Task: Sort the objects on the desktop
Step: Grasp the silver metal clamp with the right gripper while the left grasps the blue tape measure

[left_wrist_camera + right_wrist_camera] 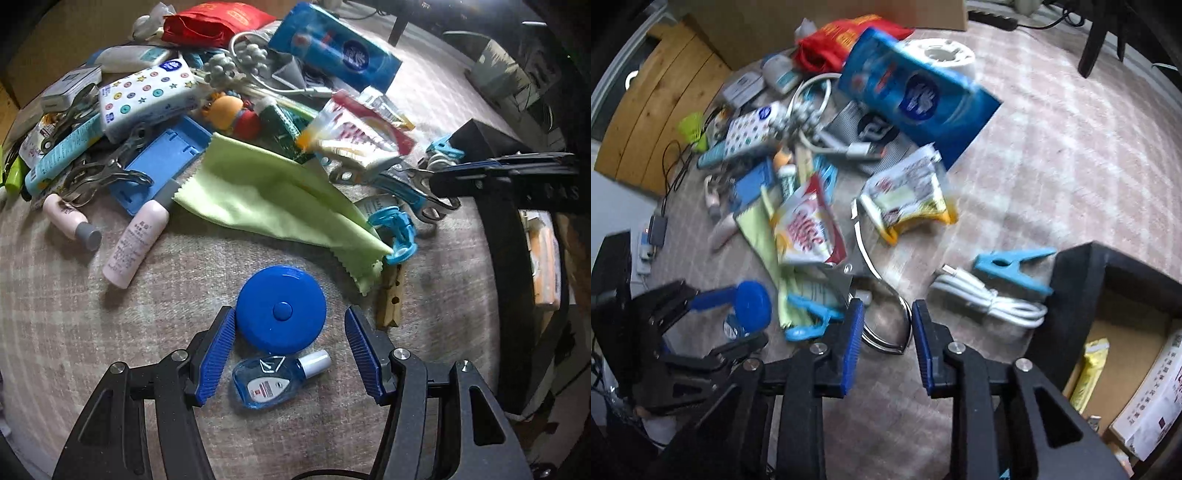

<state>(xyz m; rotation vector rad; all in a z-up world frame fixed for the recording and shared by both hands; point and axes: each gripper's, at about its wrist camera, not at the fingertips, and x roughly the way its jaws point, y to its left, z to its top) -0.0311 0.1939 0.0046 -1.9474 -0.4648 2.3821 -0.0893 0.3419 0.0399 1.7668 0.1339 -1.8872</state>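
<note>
The left gripper [290, 321] is held with its jaws apart around a round blue tape measure [280, 308], the left pad touching its rim and the right pad clear of it. A small blue bottle [275, 380] lies just nearer, between the fingers. The far side is crowded by a green cloth [273, 195], a wooden clothespin [391, 299] and a pink tube [135, 243]. The right gripper [888, 317] is seen with jaws narrowly apart and nothing pressed, a metal ring [886, 332] lying between them; a white cable [990, 302] and blue clothespin [1012, 269] lie right, beside a black box [1115, 280].
</note>
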